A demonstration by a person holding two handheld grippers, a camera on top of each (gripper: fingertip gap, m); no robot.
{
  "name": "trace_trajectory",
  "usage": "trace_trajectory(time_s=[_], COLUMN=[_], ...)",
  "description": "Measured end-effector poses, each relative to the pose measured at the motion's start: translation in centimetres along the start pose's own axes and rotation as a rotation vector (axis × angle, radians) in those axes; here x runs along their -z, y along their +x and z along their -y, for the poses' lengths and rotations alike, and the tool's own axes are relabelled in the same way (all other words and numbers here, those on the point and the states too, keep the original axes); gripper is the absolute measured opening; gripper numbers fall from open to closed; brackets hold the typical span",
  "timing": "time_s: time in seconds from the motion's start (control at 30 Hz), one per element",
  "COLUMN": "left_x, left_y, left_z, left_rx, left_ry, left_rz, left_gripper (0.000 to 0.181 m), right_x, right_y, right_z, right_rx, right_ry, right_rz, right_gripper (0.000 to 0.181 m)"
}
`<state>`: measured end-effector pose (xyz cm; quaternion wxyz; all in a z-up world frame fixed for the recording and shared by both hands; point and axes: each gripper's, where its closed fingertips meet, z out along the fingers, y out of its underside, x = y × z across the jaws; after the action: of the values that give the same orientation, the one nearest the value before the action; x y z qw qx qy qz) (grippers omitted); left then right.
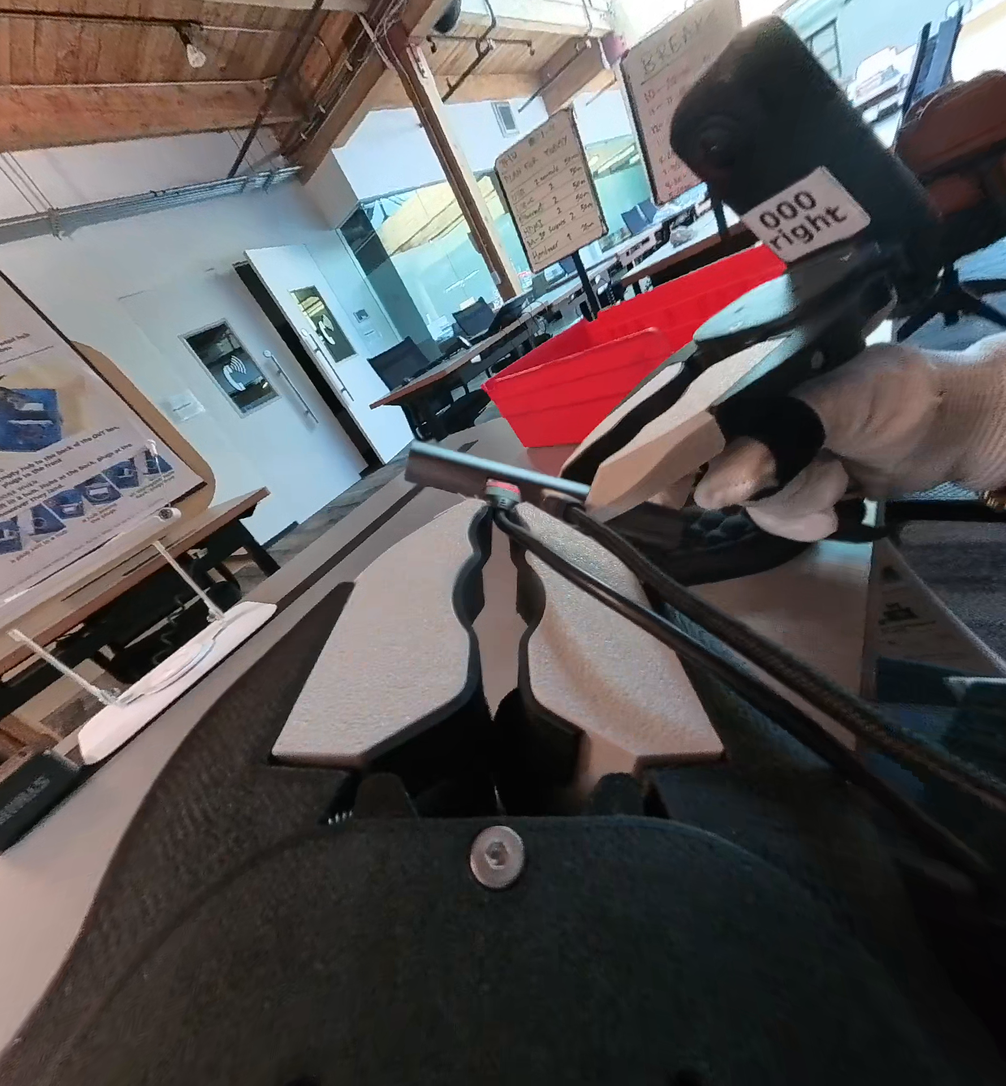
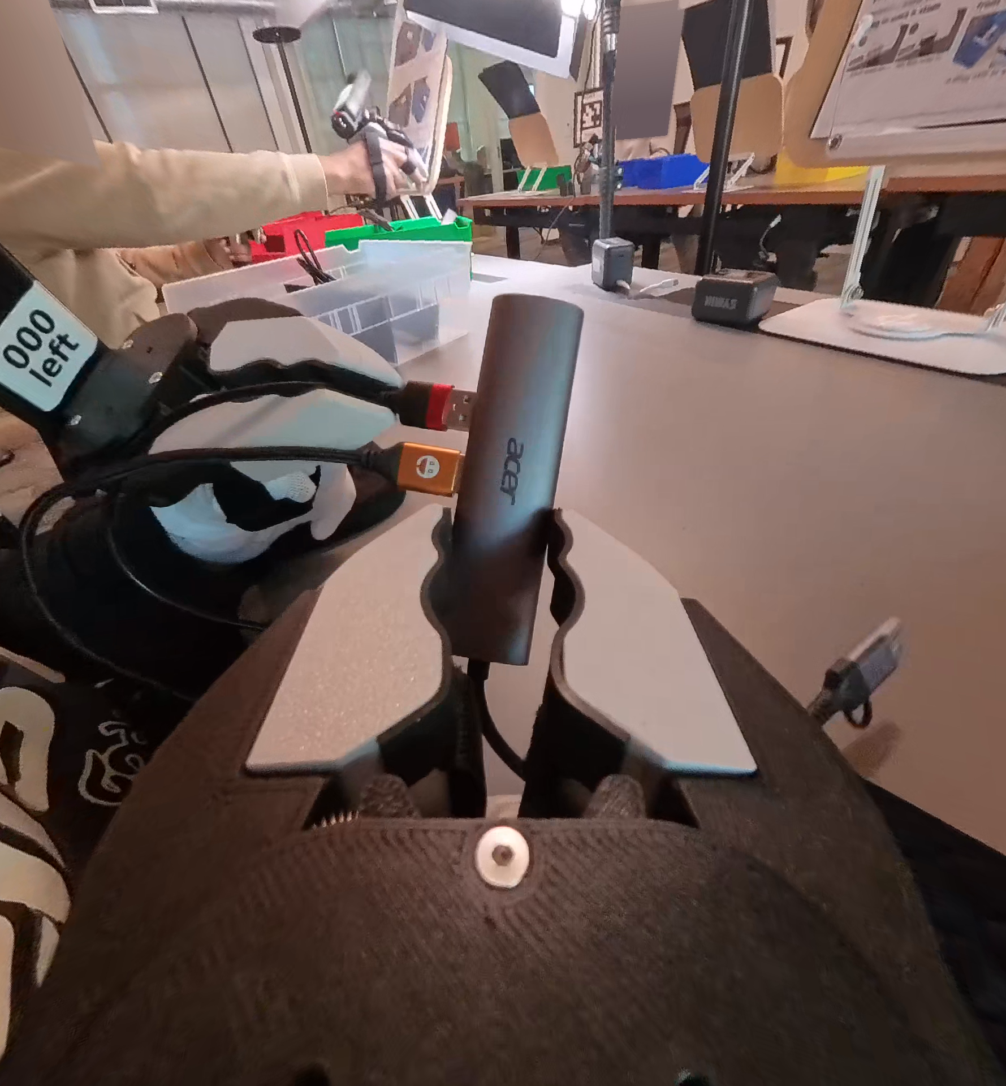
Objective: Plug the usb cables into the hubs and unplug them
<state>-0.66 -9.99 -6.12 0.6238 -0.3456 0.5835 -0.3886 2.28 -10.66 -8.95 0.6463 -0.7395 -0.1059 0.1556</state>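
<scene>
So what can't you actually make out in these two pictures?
- Red plug: right wrist view, its tip meets the hub edge-on, so its depth in the port is unclear.
- Hub's ports: they face away in both views.
- Orange plug: hidden in left wrist view behind the left hand-held gripper fingers.
- Loose connector: blurred, type unclear.

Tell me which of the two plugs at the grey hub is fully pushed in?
The orange plug sits fully in the grey hub. The red-banded plug above it still shows bare metal, held by the left tool.

Bright, even daylight with blown-out windows, strong wide-angle bending at the edges, and blurred nearest objects.
</scene>
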Motion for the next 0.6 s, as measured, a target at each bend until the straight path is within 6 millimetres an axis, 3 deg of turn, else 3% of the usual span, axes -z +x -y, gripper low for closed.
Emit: trace_trajectory(time_s=[0.23,0.6], left_x=[-0.3,-0.8], left_y=[-0.1,0.2], left_z=[-0.8,-2.0], left_rx=[-0.069,0.002], left_ry=[-0.055,-0.105], left_rz=[0.046,0.054], left_gripper=[0.005,0.005], right_x=[-0.2,-0.2], right_y=[0.5,1.9], right_z=[-0.4,-1.4], right_rx=[0.079,0.303], right_ry=[-0.036,-0.165], right_rz=[-0.073,-0.281], right_gripper=[0.032,0.032])
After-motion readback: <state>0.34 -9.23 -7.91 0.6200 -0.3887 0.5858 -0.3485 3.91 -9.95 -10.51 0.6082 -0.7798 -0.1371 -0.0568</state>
